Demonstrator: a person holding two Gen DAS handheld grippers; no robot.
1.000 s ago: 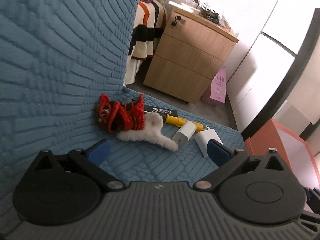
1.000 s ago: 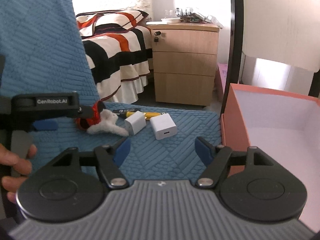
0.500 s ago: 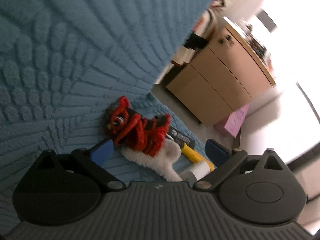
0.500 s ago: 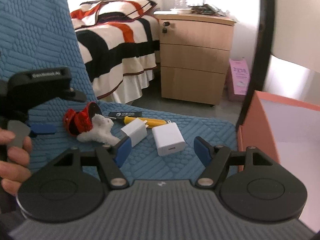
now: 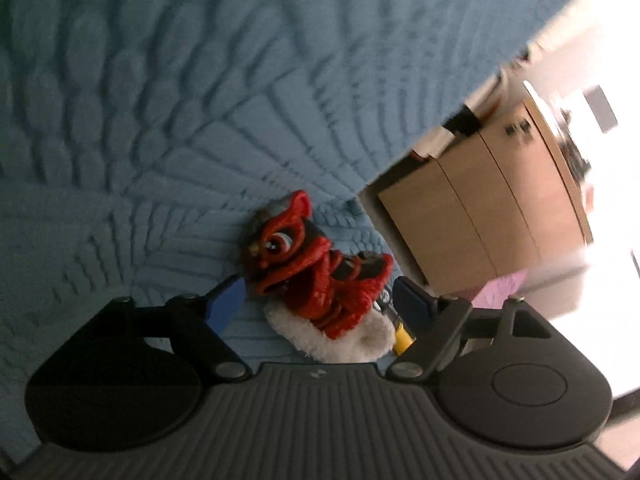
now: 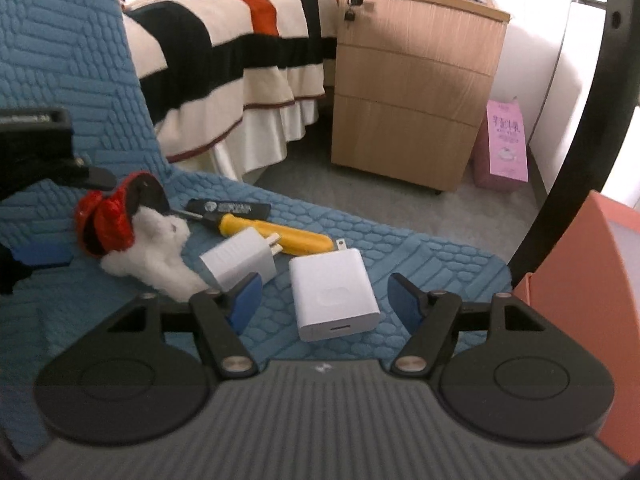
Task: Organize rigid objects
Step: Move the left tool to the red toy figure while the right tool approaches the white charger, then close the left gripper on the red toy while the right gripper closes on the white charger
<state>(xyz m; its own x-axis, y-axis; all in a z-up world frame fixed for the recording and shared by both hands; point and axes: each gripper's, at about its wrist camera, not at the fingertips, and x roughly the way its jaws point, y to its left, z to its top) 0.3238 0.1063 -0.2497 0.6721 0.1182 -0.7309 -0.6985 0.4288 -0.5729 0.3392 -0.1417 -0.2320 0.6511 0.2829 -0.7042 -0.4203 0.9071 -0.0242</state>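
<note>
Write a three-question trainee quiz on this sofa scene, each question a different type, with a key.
1. True or false: the left hand-held gripper is shut on the red lion toy.
2. Multiple choice: what lies between the open fingers of the right hand-held gripper? A) the yellow-handled screwdriver B) the larger white charger C) the pink bag
3. Fill in: the smaller white charger has its prongs pointing toward the ____ screwdriver handle.

Key: 1 false, its fingers are open around the toy; 2 B; 3 yellow.
</note>
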